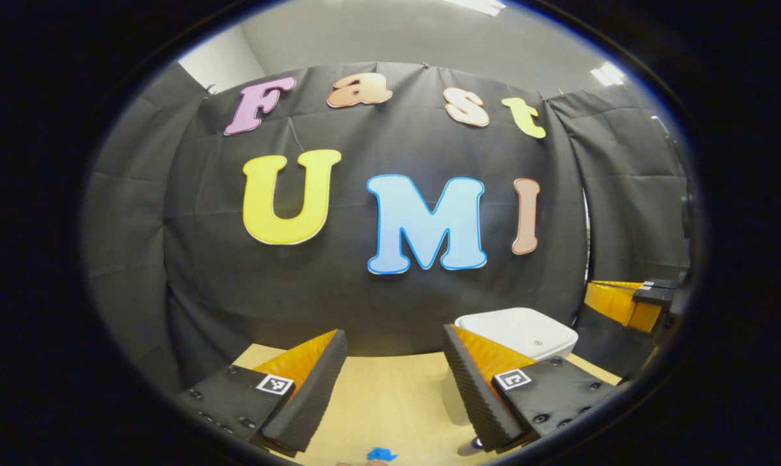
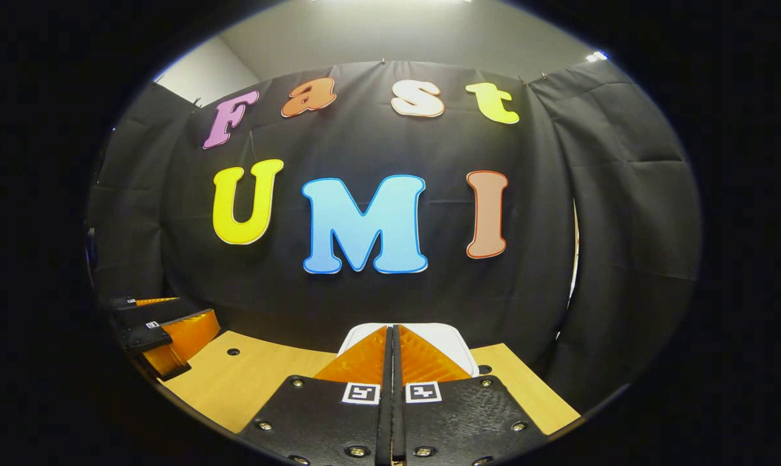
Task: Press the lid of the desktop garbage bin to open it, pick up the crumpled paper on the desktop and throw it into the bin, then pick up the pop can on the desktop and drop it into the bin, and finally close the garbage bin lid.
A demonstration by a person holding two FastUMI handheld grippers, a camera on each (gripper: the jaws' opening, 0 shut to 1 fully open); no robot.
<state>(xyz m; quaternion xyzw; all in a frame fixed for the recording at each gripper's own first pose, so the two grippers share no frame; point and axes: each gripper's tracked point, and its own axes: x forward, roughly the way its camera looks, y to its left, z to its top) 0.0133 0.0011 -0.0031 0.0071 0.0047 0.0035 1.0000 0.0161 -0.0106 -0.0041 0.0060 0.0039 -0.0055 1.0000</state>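
White bin (image 1: pixel 519 331) lid closed on wooden table (image 1: pixel 390 401), left gripper (image 1: pixel 394 388) jaws wide apart, empty, right gripper (image 2: pixel 392 362) jaws pressed together.

I see the white plastic desktop bin (image 1: pixel 520 330) on the pale wooden table (image 1: pixel 390 401), ahead of my right gripper (image 2: pixel 390 343), black cloth wall (image 1: pixel 364 304) behind.

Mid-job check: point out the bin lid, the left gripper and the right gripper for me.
bin lid (image 1: pixel 520 329): left gripper view, on the lid's flat white top.
left gripper (image 1: pixel 396 362): left gripper view, midway between its spread fingertips.
right gripper (image 2: pixel 391 336): right gripper view, at the seam between its closed fingertips.
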